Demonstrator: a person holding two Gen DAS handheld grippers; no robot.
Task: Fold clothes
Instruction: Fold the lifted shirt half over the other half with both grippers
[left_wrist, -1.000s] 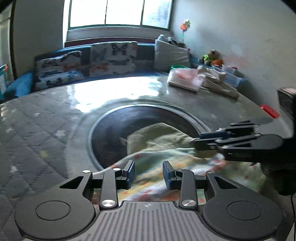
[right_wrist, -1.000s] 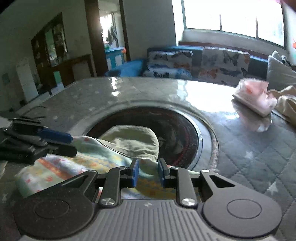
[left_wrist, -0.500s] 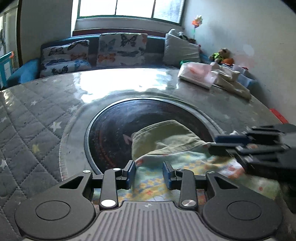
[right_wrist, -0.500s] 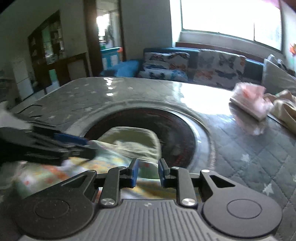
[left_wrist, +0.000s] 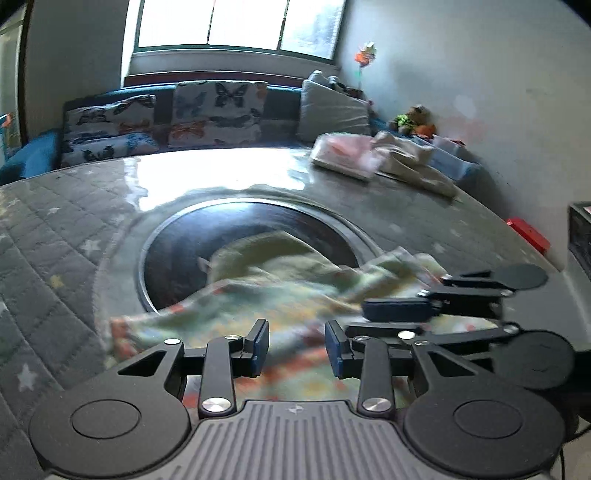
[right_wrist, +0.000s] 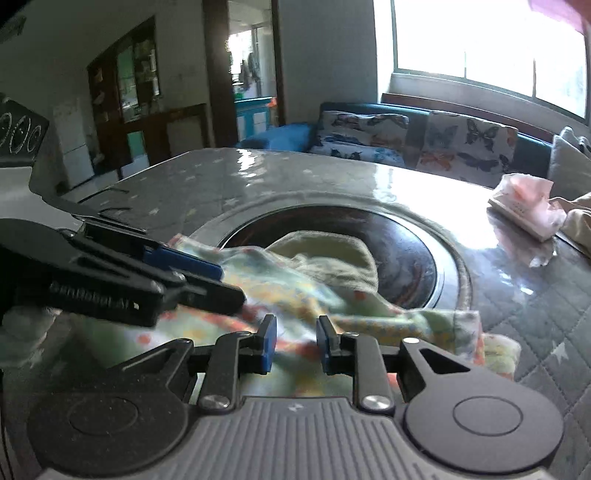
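A small patterned garment (left_wrist: 280, 302) with a pale green lining lies crumpled on the round table, partly over the dark centre disc (left_wrist: 177, 254). It also shows in the right wrist view (right_wrist: 332, 295). My left gripper (left_wrist: 297, 347) hovers over its near edge, jaws apart and empty. My right gripper (right_wrist: 295, 343) is over the garment's near right part, jaws apart and empty. Each gripper appears in the other's view: the right gripper (left_wrist: 402, 314) at right, the left gripper (right_wrist: 207, 273) at left.
The quilted grey star-print table cover (left_wrist: 51, 236) surrounds the disc. A folded pink garment (left_wrist: 343, 155) and a beige cloth (left_wrist: 410, 162) lie at the table's far right. A butterfly-cushion sofa (left_wrist: 207, 114) stands behind, with a red object (left_wrist: 528, 232) by the right wall.
The garment has shifted and bunched, and looks motion-blurred now. Both grippers moved closer together over its near part. The right jaws have opened a little.
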